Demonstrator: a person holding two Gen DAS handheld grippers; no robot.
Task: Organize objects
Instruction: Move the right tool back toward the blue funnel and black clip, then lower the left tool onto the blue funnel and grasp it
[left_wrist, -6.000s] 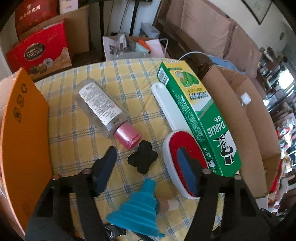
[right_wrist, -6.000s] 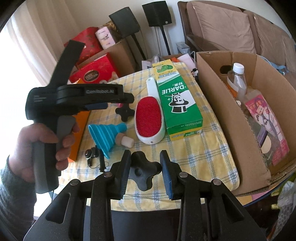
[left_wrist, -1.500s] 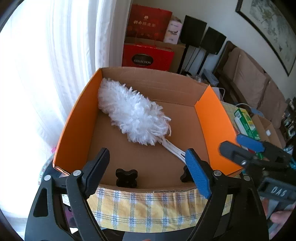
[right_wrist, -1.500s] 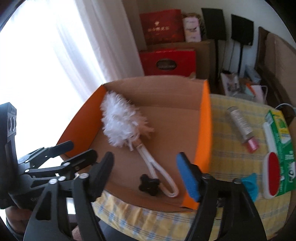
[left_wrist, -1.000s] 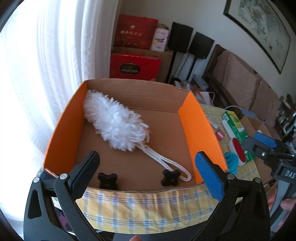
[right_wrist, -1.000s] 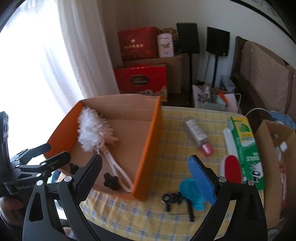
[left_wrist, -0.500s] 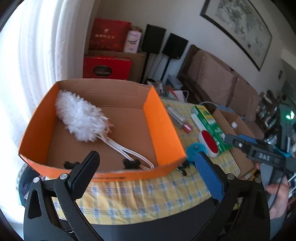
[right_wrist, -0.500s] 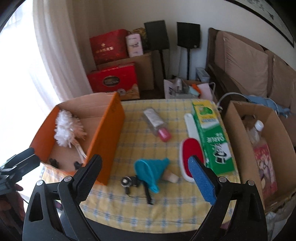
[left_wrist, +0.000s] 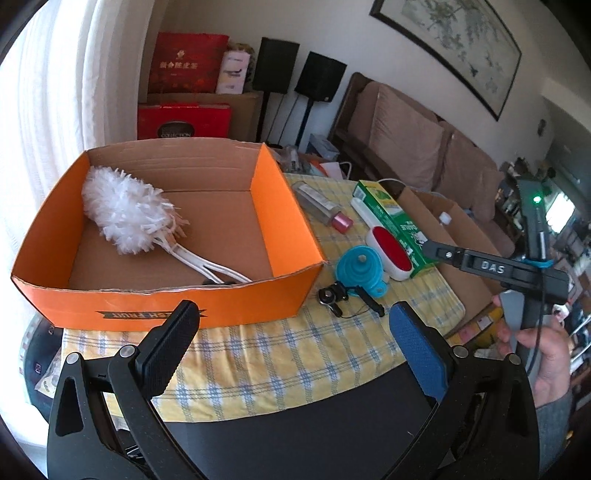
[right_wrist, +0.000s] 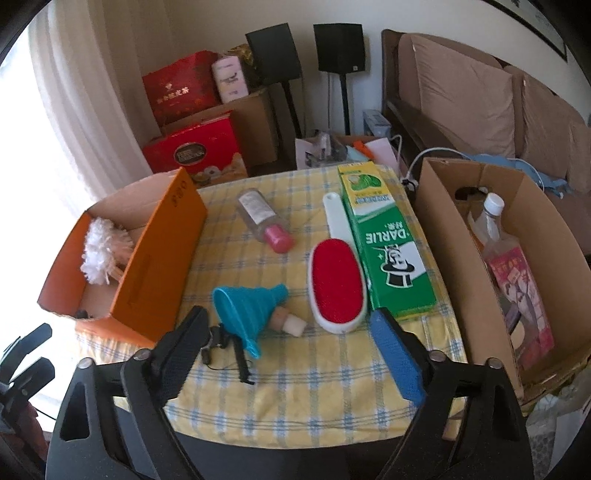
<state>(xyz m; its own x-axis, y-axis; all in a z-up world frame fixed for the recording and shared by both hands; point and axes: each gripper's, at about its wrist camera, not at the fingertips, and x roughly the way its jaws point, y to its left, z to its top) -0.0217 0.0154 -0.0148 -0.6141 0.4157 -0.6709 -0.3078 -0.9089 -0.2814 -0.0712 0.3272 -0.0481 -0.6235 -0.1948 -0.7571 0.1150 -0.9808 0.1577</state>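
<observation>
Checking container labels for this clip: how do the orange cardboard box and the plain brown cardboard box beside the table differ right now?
The orange cardboard box sits on the yellow checked tablecloth; the plain brown cardboard box stands off its other edge. The orange one is shallow and holds a white fluffy duster; the brown one is deeper and holds a clear white-capped bottle and a pink packet. Both are open-topped.

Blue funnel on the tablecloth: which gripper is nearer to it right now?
Right. The right gripper hangs just short of the blue funnel, jaws closing with nothing between them. The left gripper sits farther back, in front of the orange box, jaws open.
</observation>
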